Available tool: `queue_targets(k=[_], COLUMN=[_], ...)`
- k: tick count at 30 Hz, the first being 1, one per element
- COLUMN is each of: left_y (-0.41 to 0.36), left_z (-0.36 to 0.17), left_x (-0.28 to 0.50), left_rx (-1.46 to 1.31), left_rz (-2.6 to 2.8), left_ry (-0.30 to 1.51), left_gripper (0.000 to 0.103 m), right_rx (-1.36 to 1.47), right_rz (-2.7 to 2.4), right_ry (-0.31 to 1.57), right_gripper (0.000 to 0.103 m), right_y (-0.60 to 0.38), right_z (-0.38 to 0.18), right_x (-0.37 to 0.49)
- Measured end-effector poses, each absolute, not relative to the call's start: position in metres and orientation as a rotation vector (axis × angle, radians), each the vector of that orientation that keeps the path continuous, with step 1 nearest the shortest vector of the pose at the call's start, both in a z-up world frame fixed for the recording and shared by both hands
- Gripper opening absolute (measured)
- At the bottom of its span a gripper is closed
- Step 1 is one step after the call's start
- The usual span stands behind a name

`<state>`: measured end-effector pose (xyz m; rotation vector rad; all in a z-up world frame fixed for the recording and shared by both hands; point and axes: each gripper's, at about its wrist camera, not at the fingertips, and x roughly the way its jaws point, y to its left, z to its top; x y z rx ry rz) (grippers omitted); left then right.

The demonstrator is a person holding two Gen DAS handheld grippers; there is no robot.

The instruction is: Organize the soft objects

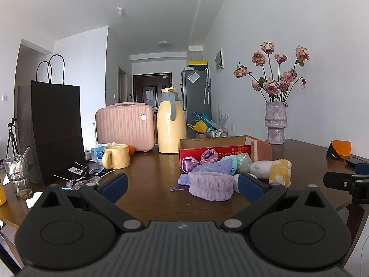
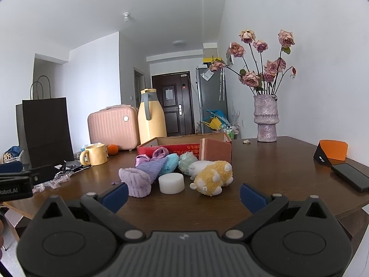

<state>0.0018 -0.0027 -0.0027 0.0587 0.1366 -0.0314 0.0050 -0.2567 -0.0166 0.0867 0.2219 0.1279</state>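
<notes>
Soft objects heaped on tabletop (image 2: pixel 265 173) before red box (image 2: pixel 177 146): lilac headband (image 2: pixel 137 182), yellow plush toy (image 2: pixel 213 177), white foam puck (image 2: pixel 171 183), purple pouch (image 1: pixel 207 169). All likely light, squashy, non-fragile; pinch headband mid-fold, plush at body. Left gripper (image 1: pixel 182 185) and right gripper (image 2: pixel 183 196) both spread wide, empty, short of heap.

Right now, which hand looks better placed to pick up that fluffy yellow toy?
Probably the right. The right gripper is open with the yellow plush toy lying just ahead between its fingers. From the left gripper, also open, the toy sits off to the right, behind the lilac headband.
</notes>
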Motion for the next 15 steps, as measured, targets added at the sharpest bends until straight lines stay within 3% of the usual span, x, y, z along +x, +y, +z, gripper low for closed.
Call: queue_targets(k=[15], left_y=[-0.0031], left_z=[-0.0035], left_x=[0.0020], left_rx=[0.059], left_rz=[-0.031], left_ry=[0.139], left_gripper=[0.103], right_rx=[0.095], right_rz=[0.125], right_ry=[0.223], right_gripper=[0.103], right_y=[-0.2590], right_z=[-0.0166], right_x=[0.0065])
